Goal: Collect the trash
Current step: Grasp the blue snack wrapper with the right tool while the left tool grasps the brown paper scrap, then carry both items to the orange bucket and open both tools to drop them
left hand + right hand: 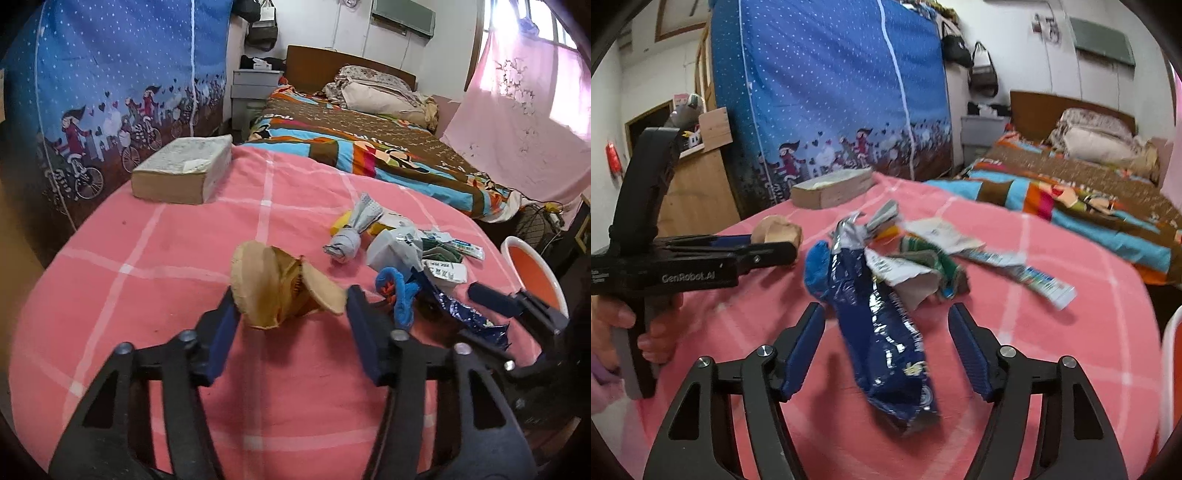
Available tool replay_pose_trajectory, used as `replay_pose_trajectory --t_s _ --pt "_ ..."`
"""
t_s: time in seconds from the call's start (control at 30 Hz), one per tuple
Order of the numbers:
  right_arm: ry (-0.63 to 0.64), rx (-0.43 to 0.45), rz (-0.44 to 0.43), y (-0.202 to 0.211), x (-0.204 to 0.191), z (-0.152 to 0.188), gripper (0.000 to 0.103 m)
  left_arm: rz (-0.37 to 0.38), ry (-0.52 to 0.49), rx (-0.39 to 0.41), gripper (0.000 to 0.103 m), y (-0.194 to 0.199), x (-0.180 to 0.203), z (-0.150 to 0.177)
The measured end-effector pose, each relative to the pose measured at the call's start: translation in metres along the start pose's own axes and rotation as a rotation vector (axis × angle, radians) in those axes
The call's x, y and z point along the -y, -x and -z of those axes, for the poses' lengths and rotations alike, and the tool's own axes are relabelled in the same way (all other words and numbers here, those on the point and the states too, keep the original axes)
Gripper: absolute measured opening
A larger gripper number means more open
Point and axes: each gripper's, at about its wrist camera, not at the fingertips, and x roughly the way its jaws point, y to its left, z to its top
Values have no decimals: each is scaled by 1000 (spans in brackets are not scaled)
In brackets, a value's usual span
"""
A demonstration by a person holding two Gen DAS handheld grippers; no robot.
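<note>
Left wrist view looks down a pink checked cloth (155, 266) spread over a table, where the litter sits in a loose heap toward the far right side, probably swept together so it can be picked off piece by piece. Nearest is a tan, curled peel (284, 284), lying apart from the rest, and the left tongs (290, 321) straddle it: one pad looks to be against its left edge, the other just short of its right flap, so they are part-closed around it but I would not call it gripped. Beyond lie a twisted grey wrapper (351, 236), torn paper packets (417, 247) and a blue scrap (397, 291). At the right edge stands a white bin with an orange inside (532, 273), close by, presumably where the rubbish goes. In the right wrist view a shiny blue snack bag (886, 332) lies lengthwise between the right tongs (886, 321), whose pads stand clear of it on both sides, open. Both tools tilt downward toward the cloth, side by side; a hand (635, 328) wraps the left tool's handle. A thick book (184, 170) rests at the far corner, out of the way.
</note>
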Motion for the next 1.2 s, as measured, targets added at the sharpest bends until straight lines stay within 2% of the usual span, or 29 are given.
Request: replay_pose_trajectory --t_s 0.2,0.23,0.5,0.63,0.83,1.07,1.2 --pt "-14 -37 14 -7 -5 4 39 -9 -21 -1 30 0 7 1" --pt "-23 -37 13 -7 -5 5 36 -20 -25 1 30 0 8 1" --pt "-87 6 2 1 -7 10 31 -45 17 44 24 13 8 13" --pt "-72 82 16 16 -11 12 30 -80 18 120 24 29 14 26" --pt "-62 246 36 45 -12 11 30 -103 -15 293 24 60 35 34" --pt "-93 471 106 94 5 6 30 -61 -95 491 24 88 81 31" --pt "-112 564 174 122 23 4 30 -16 -157 568 24 96 112 25"
